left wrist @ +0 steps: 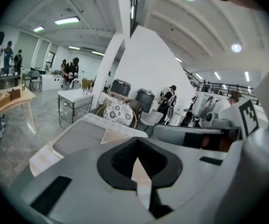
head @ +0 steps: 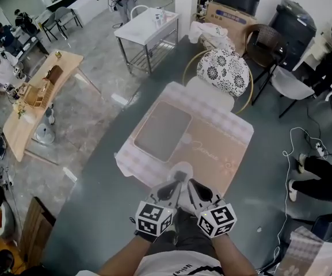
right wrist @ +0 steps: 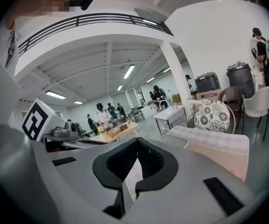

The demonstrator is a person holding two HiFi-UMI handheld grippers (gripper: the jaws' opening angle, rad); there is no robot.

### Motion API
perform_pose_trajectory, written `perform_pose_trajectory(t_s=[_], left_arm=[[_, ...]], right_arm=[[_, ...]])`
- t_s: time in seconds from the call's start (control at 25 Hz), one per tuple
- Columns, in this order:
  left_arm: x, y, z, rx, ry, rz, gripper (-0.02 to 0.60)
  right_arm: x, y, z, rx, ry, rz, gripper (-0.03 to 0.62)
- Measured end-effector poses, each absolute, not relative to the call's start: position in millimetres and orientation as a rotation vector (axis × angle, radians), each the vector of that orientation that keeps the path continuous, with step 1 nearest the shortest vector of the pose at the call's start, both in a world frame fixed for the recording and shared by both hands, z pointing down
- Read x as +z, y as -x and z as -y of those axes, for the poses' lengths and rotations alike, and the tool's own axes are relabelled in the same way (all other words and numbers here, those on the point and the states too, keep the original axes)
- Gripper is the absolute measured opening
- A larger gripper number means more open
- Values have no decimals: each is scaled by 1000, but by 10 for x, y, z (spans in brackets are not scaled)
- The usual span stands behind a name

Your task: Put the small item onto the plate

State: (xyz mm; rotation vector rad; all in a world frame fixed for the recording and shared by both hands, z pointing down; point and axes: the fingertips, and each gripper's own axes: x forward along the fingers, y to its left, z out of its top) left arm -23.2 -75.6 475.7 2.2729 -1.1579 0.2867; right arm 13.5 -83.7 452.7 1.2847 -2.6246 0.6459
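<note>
Currently the small item (head: 186, 138) is lying on the checked cloth of the table (head: 229, 132), just beside the right edge of the grey tray (head: 161, 130). It is sitting apart from the plate (head: 181, 168), on the plate's far side. In the head view it is showing only as a pale round spot, so neither its long axis nor the way it is pointing can be told.

The plate is sitting at the table's near edge as a pale round shape, partly covered by the gripper tips. What is lying on it cannot be made out. The tray is lying with its long axis running roughly away from the person. Its floor is showing as plain, uniform grey inside a low raised rim.

The left gripper (head: 174, 187) is hovering over the table's near edge with its jaws closed fully together and gripping nothing. The right gripper (head: 195, 188) is hovering just beside it, its jaw tips also meeting with nothing between them. Both marker cubes are facing the person.
</note>
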Motion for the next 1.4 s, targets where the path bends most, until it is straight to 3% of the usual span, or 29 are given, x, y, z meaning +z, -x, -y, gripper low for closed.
perform_pose_trajectory(t_s=[0.44, 1.4], left_arm=[[3927, 399, 582, 117, -2397, 1250, 5], [3578, 611, 186, 44, -2438, 1296, 5]], right_arm=[[3773, 73, 755, 418, -1300, 2712, 14], [3386, 309, 322, 294, -1285, 2754, 14]])
